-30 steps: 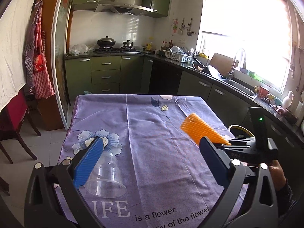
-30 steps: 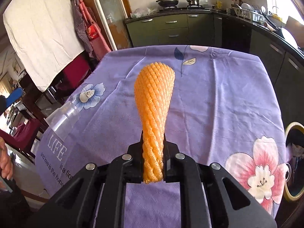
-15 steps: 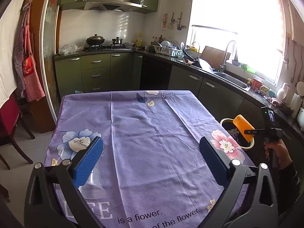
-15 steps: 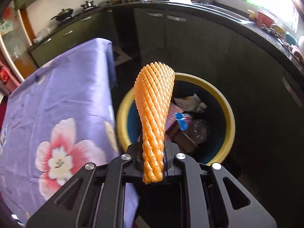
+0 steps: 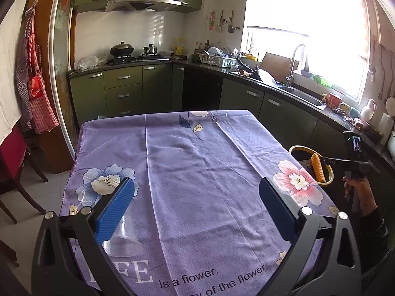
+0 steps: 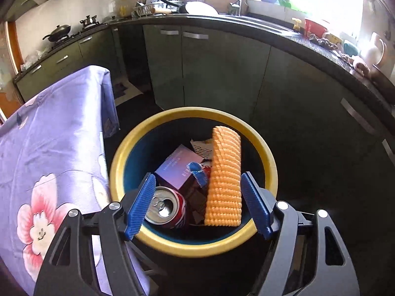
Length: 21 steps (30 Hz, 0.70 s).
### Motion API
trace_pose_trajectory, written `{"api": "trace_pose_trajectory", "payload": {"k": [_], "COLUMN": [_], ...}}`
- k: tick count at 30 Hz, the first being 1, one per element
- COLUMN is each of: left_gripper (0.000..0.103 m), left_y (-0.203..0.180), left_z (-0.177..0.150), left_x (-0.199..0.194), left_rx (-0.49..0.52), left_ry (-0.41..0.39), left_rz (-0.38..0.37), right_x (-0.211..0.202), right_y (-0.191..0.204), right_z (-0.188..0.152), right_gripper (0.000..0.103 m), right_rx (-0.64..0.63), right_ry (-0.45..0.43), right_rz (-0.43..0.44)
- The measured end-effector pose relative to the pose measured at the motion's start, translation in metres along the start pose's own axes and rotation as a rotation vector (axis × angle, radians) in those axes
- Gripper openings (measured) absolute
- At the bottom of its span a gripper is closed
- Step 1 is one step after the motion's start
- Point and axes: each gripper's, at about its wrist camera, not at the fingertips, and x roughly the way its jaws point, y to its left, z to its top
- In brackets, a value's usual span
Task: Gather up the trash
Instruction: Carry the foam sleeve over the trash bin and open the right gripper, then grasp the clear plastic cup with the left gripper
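Note:
My right gripper (image 6: 198, 203) is open above the yellow-rimmed trash bin (image 6: 269, 157). The orange foam net (image 6: 224, 180) hangs free between its jaws, over the bin's mouth, touching neither pad. It also shows in the left wrist view (image 5: 318, 167) at the bin (image 5: 296, 148). Inside the bin lie a red can (image 6: 167, 207), a purple box (image 6: 177, 167) and paper. My left gripper (image 5: 197, 207) is open and empty over the purple tablecloth (image 5: 197, 162). A clear plastic cup (image 5: 123, 236) stands upside down on the cloth behind the left finger (image 5: 116, 207).
The table's right edge (image 6: 106, 133) is just left of the bin. Dark green cabinets (image 6: 222, 69) and a counter with a sink run behind the bin. A red chair (image 5: 14, 162) stands left of the table.
My right gripper swung from over the table to above the bin, then opened and let go of the orange foam net. My left gripper stayed open near the cup.

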Motion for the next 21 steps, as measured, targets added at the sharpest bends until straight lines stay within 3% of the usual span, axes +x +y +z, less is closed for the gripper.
{"api": "trace_pose_trajectory", "payload": {"k": [5, 11, 17, 21], "left_gripper": [0.096, 0.096, 0.096, 0.096], "left_y": [0.020, 0.059, 0.093, 0.105], "left_z": [-0.018, -0.031, -0.039, -0.043], "left_x": [-0.001, 0.009, 0.056, 0.073], "left_rx": [0.020, -0.015, -0.120, -0.173], "left_ry": [0.040, 0.081, 0.238, 0.302], "left_rz": [0.044, 0.098, 0.159, 0.151], "right_x": [-0.043, -0.065, -0.074, -0.074], "right_y": [0.038, 0.084, 0.117, 0.126], "right_z": [-0.022, -0.030, -0.034, -0.037], "right_gripper": [0.075, 0.075, 0.075, 0.076], "right_rx": [-0.028, -0.096, -0.139, -0.160], "right_ry": [-0.054, -0.057, -0.062, -0.051], "right_rz": [0.106, 0.199, 0.239, 0.250]}}
